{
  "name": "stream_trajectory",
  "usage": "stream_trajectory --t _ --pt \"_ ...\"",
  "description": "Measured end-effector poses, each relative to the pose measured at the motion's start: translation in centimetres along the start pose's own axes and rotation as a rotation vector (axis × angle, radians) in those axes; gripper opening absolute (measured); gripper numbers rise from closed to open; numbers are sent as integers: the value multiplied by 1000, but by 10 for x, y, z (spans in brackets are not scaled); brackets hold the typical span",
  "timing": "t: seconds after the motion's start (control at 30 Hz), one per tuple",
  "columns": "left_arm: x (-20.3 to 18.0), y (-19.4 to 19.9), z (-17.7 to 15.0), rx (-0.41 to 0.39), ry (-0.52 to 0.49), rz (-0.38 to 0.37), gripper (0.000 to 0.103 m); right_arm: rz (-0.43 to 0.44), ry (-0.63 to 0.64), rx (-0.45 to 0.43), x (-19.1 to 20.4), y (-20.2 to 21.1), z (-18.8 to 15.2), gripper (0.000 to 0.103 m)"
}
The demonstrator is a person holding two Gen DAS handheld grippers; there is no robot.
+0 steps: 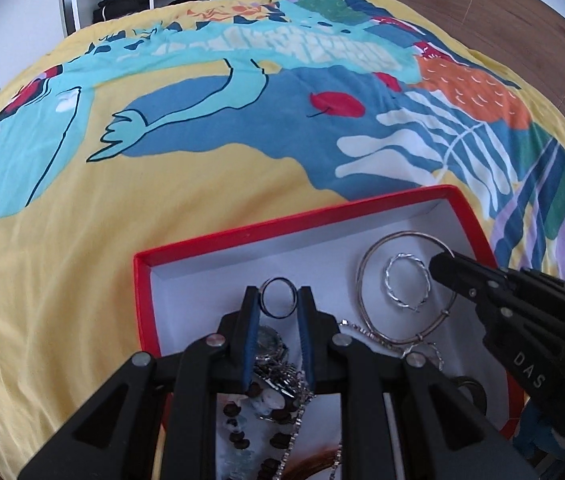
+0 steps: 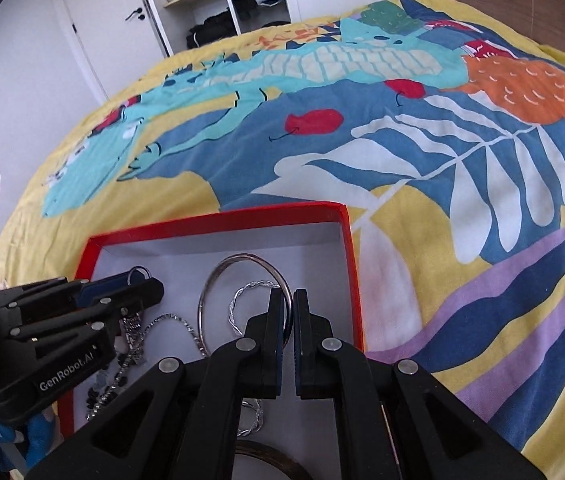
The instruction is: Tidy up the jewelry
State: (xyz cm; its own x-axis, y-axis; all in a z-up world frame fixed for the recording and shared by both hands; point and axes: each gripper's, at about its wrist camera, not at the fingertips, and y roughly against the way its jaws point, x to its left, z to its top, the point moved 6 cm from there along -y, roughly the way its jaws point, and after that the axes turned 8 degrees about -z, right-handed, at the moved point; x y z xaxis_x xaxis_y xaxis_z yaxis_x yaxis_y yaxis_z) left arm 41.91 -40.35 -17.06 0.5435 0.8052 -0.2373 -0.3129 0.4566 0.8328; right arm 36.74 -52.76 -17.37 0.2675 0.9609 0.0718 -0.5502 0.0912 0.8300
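Over the red-rimmed white cardboard box (image 1: 142,280), the left gripper (image 1: 278,300) clamps a dark metal ring (image 1: 278,298); the right gripper (image 2: 288,312) pinches the large silver bangle (image 2: 218,276) near the box's right edge.

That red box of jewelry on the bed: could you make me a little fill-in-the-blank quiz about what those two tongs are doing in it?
1. The left tongs hold a small dark ____ between their blue pads.
2. The right tongs close on the rim of the large silver ____.
3. The twisted silver hoop lies ____ that large circle.
4. The red box has a ____ interior.

Missing words: ring; bangle; inside; white
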Motion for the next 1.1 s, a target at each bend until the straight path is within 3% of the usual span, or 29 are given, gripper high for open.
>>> stream_trajectory --t 0.2,0.4,0.47,0.5,0.53,0.6,0.87,0.93,1.0,1.1 --pt "1 -3 -1 12 3 13 18 -53 53 15 4 -4 -2 4" --pt "0 -2 0 7 6 10 19 -46 58 8 4 -2 -2 7" --pt "0 1 0 0 13 5 28 -46 57 4 2 0 -2 9" --pt "1 3 1 -2 22 7 38 -47 58 2 2 1 -3 11" --pt "3 5 2 -5 30 8 40 -49 60 -1 2 3 -3 13" --pt "5 8 2 -5 42 7 40 -57 62 -18 2 12 -3 26" --pt "2 50 -1 -25 55 -22 40 -90 50 -97 -8 72 -7 39" --pt "-2 67 -8 -35 51 -25 41 -99 35 -116 -9 88 -10 43" --pt "-6 87 -19 -41 42 -16 41 -106 15 -137 -7 109 -16 57" --pt "-8 119 -40 -53 33 9 43 -105 26 -159 6 139 -30 60"
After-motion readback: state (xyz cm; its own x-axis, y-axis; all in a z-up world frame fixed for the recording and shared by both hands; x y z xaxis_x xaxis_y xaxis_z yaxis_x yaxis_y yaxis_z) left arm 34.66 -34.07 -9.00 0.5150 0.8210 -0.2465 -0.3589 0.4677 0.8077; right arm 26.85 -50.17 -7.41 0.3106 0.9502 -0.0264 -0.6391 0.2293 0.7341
